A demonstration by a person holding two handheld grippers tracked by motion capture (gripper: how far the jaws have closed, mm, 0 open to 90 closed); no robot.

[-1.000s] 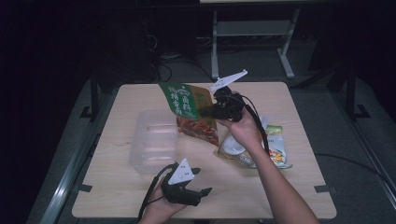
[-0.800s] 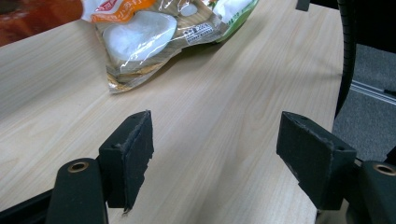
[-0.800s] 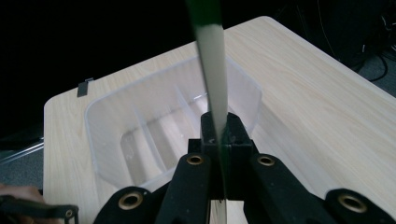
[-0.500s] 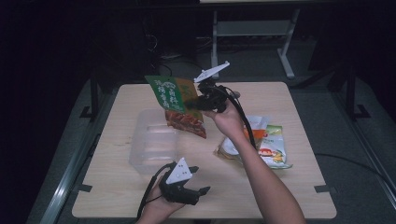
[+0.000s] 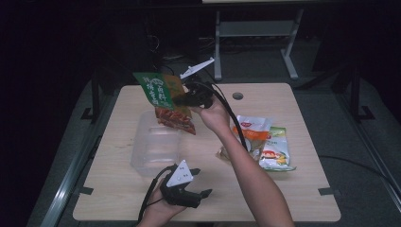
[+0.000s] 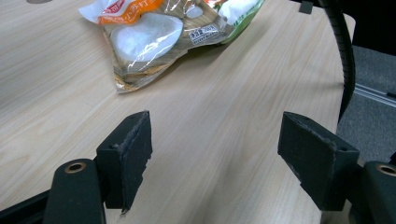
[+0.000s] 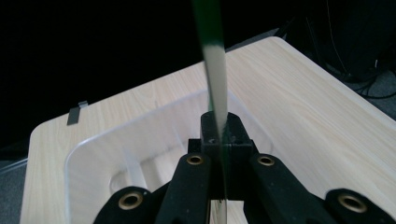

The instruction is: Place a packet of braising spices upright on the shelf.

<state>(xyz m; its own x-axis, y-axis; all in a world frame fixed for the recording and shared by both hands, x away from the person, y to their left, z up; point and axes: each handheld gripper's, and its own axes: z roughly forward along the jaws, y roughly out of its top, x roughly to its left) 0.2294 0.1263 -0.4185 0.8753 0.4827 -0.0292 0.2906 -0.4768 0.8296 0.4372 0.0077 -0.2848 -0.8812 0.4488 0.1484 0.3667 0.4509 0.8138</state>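
Right gripper (image 5: 182, 100), centre of the high view, pinches the green snack bag (image 5: 163, 101) by its edge, so the bag hangs free above the clear plastic bin (image 5: 156, 146), likely for dropping in. Left gripper (image 5: 201, 194), lower centre, rests spread and empty on the table (image 5: 302, 189). 2 more packets (image 5: 257, 142) lie at right.

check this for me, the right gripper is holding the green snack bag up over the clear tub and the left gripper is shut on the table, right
Not quite: the left gripper is open, jaws wide apart with nothing between them, as the left gripper view shows. The right gripper does hold the green snack bag over the clear tub.
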